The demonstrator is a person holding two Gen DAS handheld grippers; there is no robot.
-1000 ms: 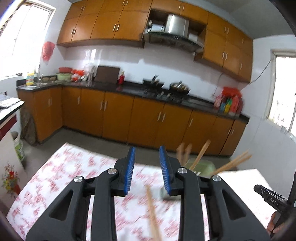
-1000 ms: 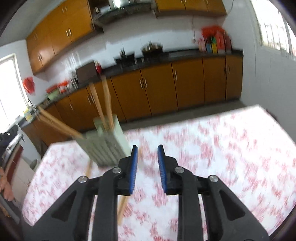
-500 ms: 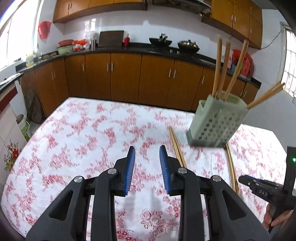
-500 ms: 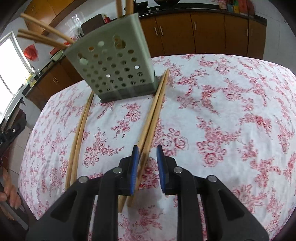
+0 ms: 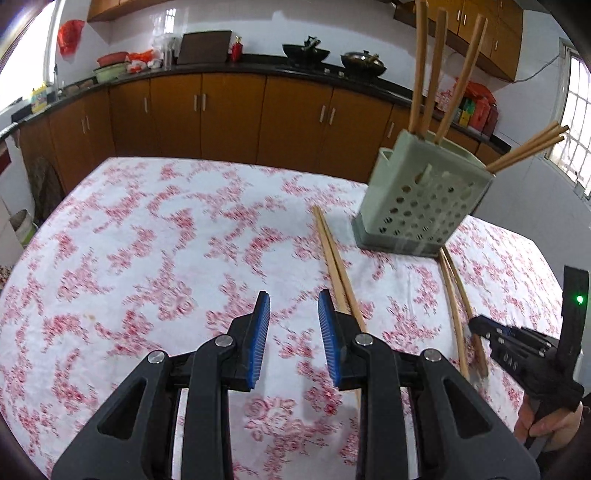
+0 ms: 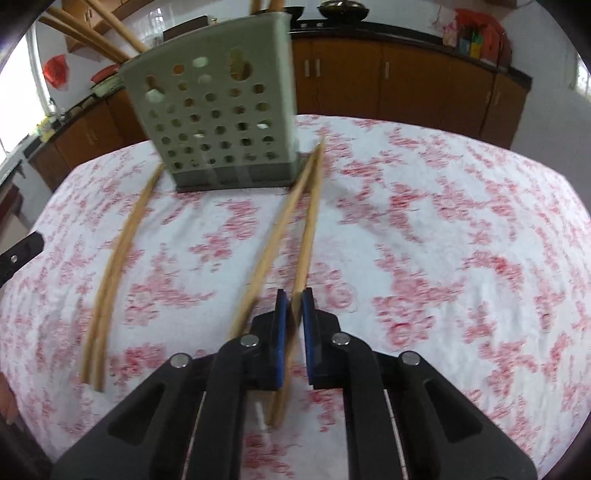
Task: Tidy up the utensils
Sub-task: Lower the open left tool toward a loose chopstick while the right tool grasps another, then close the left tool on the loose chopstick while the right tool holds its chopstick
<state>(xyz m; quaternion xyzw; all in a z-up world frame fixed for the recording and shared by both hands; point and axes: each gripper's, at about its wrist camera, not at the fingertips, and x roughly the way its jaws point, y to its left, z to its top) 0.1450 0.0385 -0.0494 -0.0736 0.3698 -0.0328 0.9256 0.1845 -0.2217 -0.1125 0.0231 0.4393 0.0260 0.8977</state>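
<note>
Over the flowered surface (image 5: 155, 236), the left hand-held gripper (image 5: 293, 332) is hovering spread and empty beside a chopstick pair (image 5: 334, 258) near the holder (image 5: 421, 199). Through the right view, the right hand-held gripper (image 6: 293, 314) is pinching one chopstick (image 6: 308, 229); lifting it into the holder (image 6: 218, 122) probably comes next.

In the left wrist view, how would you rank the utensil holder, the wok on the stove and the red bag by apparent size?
1. Utensil holder, largest, though nearest.
2. Wok.
3. Red bag, smallest, though close to the wok.
</note>
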